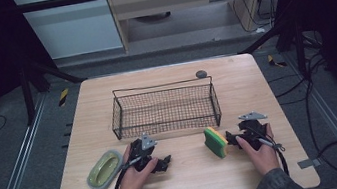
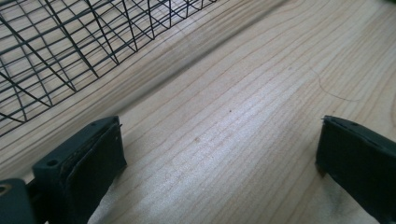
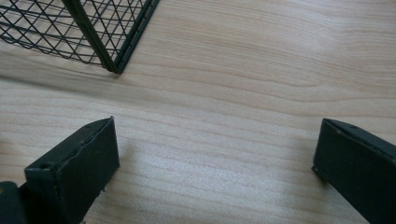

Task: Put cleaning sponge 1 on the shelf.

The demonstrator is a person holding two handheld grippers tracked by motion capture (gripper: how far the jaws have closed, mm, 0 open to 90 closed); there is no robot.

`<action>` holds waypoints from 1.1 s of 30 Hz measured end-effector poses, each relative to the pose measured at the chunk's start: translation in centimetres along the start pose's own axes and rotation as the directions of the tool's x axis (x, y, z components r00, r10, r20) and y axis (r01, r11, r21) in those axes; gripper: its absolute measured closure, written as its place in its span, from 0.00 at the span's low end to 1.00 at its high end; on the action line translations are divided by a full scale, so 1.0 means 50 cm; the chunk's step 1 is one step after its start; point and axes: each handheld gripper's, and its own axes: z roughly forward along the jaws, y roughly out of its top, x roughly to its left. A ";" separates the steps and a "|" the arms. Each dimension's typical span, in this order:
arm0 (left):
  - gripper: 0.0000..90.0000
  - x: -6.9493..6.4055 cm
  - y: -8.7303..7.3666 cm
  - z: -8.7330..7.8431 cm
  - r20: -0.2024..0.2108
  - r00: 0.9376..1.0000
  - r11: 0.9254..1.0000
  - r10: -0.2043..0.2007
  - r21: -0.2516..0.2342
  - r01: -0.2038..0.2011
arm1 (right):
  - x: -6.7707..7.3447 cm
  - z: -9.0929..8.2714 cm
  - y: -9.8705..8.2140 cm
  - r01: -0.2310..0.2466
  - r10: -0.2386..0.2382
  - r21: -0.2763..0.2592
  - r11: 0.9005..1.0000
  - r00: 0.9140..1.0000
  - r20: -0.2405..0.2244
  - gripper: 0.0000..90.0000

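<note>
Tongs, left (image 1: 165,162) and right (image 1: 230,139), gape empty near basket (image 1: 165,109) edge.

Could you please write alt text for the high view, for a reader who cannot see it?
A person's hands rest two open tongs, left and right, on a wooden table in front of an empty wire basket. A green-and-yellow sponge stands just left of the right tongs, and a green dish lies left of the left hand.
</note>
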 end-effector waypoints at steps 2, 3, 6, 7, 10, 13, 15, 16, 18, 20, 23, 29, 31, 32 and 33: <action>0.01 0.002 0.001 -0.004 0.004 1.000 1.000 0.005 0.014 -0.005 | 0.000 0.001 0.000 0.007 -0.007 -0.001 1.000 1.000 -0.001 0.00; 0.03 0.003 0.003 -0.009 0.010 1.000 1.000 0.001 0.015 -0.001 | -0.001 -0.001 -0.001 0.008 -0.008 -0.001 1.000 1.000 -0.007 0.00; 0.04 0.000 0.009 -0.029 0.007 1.000 1.000 0.028 0.000 -0.028 | -0.006 -0.004 -0.004 0.038 -0.038 -0.003 0.999 0.999 -0.030 0.00; 0.04 -0.002 0.012 -0.038 -0.005 0.999 0.999 0.037 -0.011 -0.037 | -0.007 -0.005 -0.005 0.045 -0.046 -0.003 0.999 0.998 -0.038 0.00; 0.05 -0.004 0.020 -0.070 -0.009 0.999 0.998 0.043 -0.042 -0.044 | -0.012 -0.007 -0.008 0.064 -0.065 -0.006 0.998 0.996 -0.057 0.00; 0.05 0.004 0.030 -0.098 -0.033 0.999 0.997 0.038 -0.058 -0.040 | -0.019 -0.013 -0.012 0.077 -0.078 -0.006 0.997 0.994 -0.077 0.01; 0.05 0.016 0.035 -0.112 -0.063 0.997 0.998 0.054 -0.036 -0.057 | -0.023 -0.015 -0.015 0.086 -0.086 -0.007 0.996 0.993 -0.082 0.01; 0.05 0.023 0.036 -0.118 -0.071 0.996 0.998 0.053 -0.028 -0.055 | -0.024 -0.016 -0.016 0.090 -0.090 -0.008 0.996 0.993 -0.083 0.01; 0.05 0.038 0.039 -0.131 -0.088 0.995 0.999 0.048 -0.007 -0.049 | -0.025 -0.016 -0.017 0.097 -0.097 -0.011 0.995 0.992 -0.083 0.01; 0.05 0.052 0.040 -0.141 -0.099 0.994 0.999 0.044 0.013 -0.043 | -0.025 -0.017 -0.017 0.093 -0.094 -0.011 0.996 0.992 -0.085 0.01; 0.05 0.076 0.039 -0.159 -0.107 0.994 0.998 0.027 0.054 -0.021 | -0.025 -0.018 -0.017 0.091 -0.092 -0.008 0.996 0.992 -0.089 0.01; 0.05 0.117 0.040 -0.197 -0.129 0.992 0.994 -0.005 0.110 0.020 | -0.025 -0.019 -0.019 0.098 -0.099 -0.009 0.995 0.991 -0.090 0.01; 0.05 0.127 0.043 -0.210 -0.133 0.991 0.991 0.008 0.136 0.010 | -0.026 -0.019 -0.020 0.101 -0.102 -0.010 0.995 0.990 -0.093 0.01; 0.05 0.131 0.044 -0.216 -0.133 0.991 0.989 0.012 0.147 0.008 | -0.026 -0.020 -0.020 0.099 -0.100 -0.010 0.995 0.990 -0.097 0.01; 0.05 0.135 0.046 -0.222 -0.134 0.991 0.988 0.016 0.154 0.004 | -0.026 -0.020 -0.020 0.100 -0.100 -0.009 0.995 0.990 -0.098 0.01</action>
